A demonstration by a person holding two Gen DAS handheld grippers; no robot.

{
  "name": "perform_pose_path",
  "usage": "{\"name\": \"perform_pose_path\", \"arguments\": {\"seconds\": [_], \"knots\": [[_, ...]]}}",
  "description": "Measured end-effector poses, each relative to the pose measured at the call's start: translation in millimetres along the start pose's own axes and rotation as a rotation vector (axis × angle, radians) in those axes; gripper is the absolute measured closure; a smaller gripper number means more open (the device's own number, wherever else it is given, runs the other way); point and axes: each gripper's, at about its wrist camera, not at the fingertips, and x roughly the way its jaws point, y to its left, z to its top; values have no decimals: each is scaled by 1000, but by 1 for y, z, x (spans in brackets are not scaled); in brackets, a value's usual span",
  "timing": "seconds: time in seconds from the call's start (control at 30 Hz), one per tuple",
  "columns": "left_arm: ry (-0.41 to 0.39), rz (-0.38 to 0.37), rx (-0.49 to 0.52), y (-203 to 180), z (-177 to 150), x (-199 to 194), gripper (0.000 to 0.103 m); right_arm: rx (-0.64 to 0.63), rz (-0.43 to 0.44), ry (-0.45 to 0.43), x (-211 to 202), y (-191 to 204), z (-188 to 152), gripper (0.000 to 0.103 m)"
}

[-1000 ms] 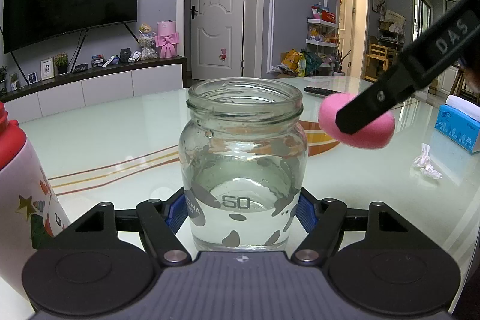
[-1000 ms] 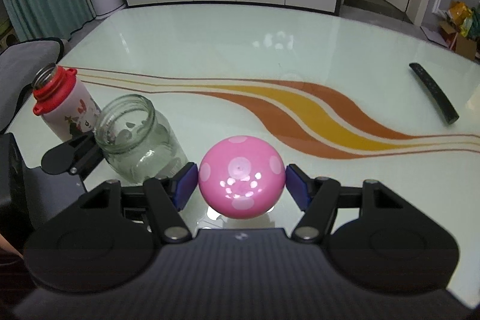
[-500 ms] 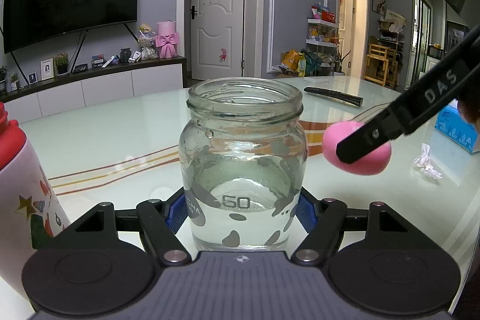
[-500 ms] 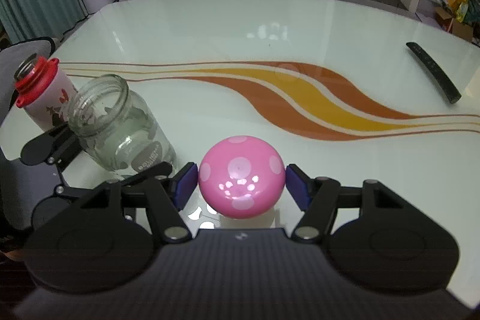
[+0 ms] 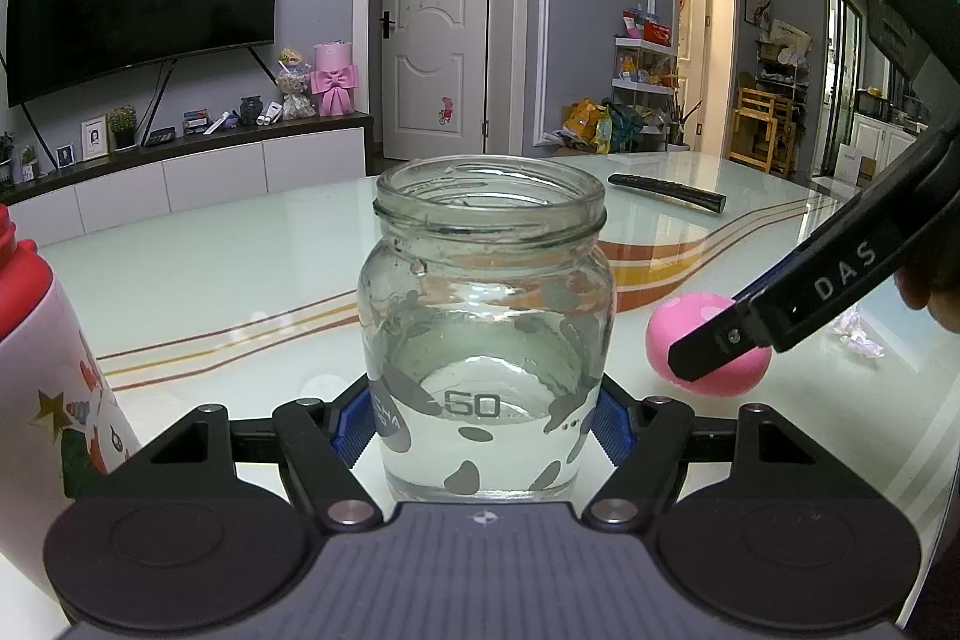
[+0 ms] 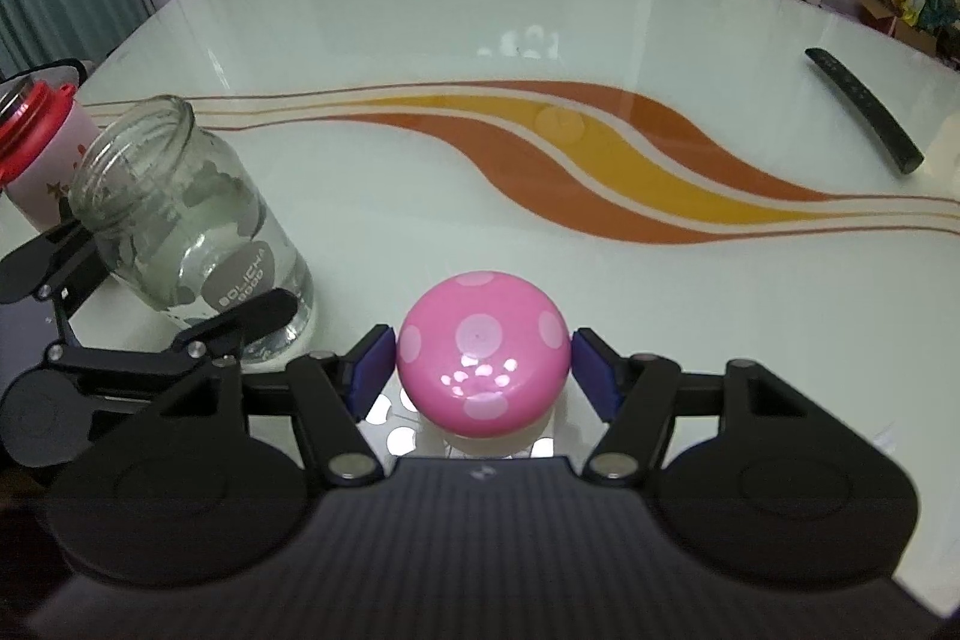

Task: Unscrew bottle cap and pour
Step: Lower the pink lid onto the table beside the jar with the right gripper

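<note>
An open glass jar (image 5: 486, 334) with grey spots and some clear water stands on the table. My left gripper (image 5: 483, 421) is shut on the jar low down. The jar also shows in the right wrist view (image 6: 180, 220). The pink dotted cap (image 6: 483, 349) sits between the blue pads of my right gripper (image 6: 483, 367). The pads stand slightly apart from the cap. The cap rests low at the table, its white base visible beneath. It also shows in the left wrist view (image 5: 708, 343), right of the jar.
A red-topped white bottle (image 5: 42, 352) stands left of the jar, also in the right wrist view (image 6: 36, 142). A black remote (image 6: 864, 109) lies far right. A crumpled tissue (image 5: 858, 334) lies right. The glass table (image 6: 480, 40) has an orange wave pattern.
My right gripper has carried the pink cap down to the table, right of the jar, and its pads have come slightly off it. The left gripper and jar have not moved.
</note>
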Motion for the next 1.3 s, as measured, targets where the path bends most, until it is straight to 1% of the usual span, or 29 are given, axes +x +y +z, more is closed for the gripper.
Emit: {"name": "perform_pose_path", "arguments": {"seconds": [0.77,1.3], "knots": [[0,0,0,-1,0,0,29,11,-9,22,13,3,-11,39],[-1,0,0,-1,-1,1,29,17,-14,23,17,0,-11,37]]}}
